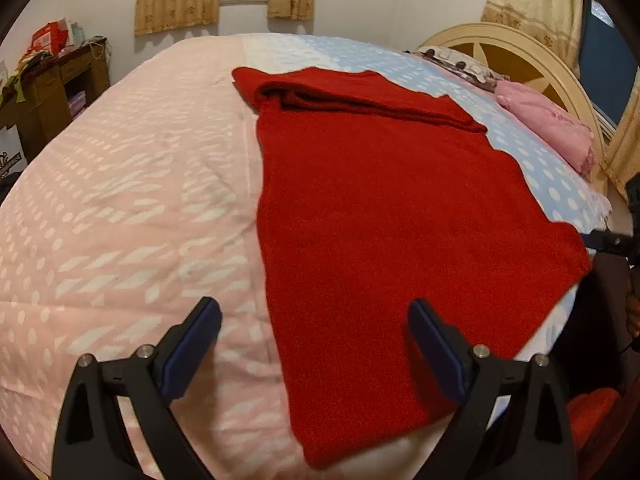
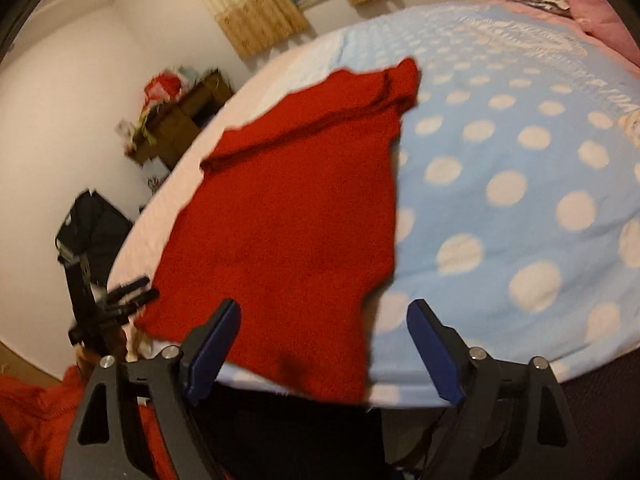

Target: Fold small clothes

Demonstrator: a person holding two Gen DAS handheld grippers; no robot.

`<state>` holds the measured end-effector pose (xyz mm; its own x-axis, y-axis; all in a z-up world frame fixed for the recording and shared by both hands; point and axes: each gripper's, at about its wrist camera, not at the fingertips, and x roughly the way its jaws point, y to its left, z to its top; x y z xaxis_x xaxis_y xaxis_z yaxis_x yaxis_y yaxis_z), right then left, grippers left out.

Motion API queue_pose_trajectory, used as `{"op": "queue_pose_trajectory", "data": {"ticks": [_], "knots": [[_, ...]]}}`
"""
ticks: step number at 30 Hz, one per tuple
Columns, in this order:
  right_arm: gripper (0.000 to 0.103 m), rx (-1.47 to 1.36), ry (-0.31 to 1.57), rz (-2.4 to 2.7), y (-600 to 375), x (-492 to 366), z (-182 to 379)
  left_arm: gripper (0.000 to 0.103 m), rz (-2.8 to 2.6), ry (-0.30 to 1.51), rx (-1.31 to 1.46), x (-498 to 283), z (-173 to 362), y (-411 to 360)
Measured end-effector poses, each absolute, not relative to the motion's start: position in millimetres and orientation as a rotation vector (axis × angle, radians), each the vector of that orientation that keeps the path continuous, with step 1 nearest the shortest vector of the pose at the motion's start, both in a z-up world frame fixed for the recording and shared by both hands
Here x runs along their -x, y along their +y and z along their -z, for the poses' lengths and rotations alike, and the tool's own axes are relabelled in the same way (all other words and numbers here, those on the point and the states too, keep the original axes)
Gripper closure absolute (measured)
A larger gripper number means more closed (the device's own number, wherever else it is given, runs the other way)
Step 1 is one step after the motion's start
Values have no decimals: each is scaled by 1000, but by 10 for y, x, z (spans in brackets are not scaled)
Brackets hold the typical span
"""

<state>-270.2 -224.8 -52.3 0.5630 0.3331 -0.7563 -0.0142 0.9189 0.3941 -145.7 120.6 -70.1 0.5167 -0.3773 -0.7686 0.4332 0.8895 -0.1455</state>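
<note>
Red garment (image 1: 380,216), near hem cut off behind right claw (image 2: 324,350)

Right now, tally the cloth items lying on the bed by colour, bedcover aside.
Red: 1, the red garment
Pink: 1, the pink cloth by the headboard
Patterned: 1, a pillow, partly hidden
Total: 3

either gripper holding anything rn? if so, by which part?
Nothing held. Left gripper and right gripper are both open, fingers apart above the red garment, which lies flat on the bed.
</note>
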Motion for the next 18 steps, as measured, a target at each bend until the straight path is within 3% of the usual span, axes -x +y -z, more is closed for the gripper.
{"op": "queue_pose_trajectory", "data": {"ticks": [3,5,8,12,14,18], "knots": [[29,-220,994,-186,-2021,2734,530,13,533,922,-29,1500,710,1229],[44,-157,1016,-178,-1907,2727,537,26,537,929,-12,1502,722,1253],[53,-134,1031,-184,-1862,2721,551,48,601,970,65,1488,758,1295],[67,-155,1034,-162,-1929,2724,563,58,597,987,46,1527,815,1260],[79,-187,1036,-159,-1987,2730,563,71,578,985,27,1538,808,1252],[83,-232,1026,-172,-2031,2739,572,77,584,1020,98,1478,818,1335]]}}
